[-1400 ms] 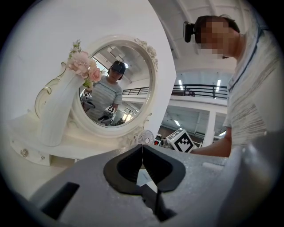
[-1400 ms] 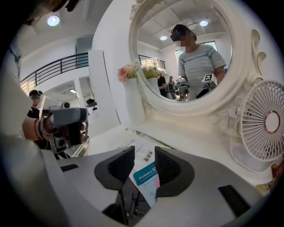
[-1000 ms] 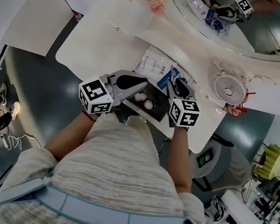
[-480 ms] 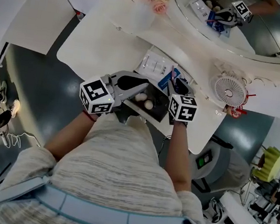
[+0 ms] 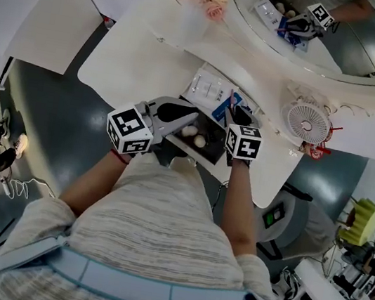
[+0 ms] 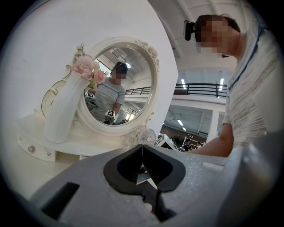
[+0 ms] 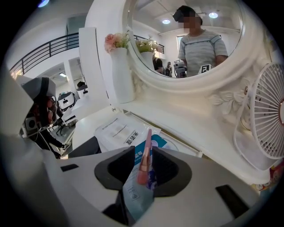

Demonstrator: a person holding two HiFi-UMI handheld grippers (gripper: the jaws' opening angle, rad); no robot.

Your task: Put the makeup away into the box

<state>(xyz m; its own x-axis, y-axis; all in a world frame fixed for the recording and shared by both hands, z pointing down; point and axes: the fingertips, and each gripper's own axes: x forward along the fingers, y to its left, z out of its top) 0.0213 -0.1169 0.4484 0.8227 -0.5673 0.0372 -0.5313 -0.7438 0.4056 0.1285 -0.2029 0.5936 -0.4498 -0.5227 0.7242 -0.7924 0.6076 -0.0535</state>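
white sachet [image 7: 116, 132] (lying just in front of the mirror [image 7: 195, 86]): a row of bold black chinese characters over fine print, not surely readable
blue packet [image 7: 135, 195] (further from the mirror): white chinese characters, too small to read
latin letters, numbers: none legible

Two hand-held grippers [image 5: 190, 118] [image 5: 231, 112], two sachets [image 5: 209, 85] [image 5: 222, 106], one box [image 5: 205, 157], one fan [image 5: 306, 119].

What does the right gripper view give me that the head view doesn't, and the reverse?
Right gripper view only: the right gripper shut on a pink stick and a blue-white packet. Head view only: two pale round pieces lying in the box, with the left gripper at its edge. Both: the fan and the mirror.
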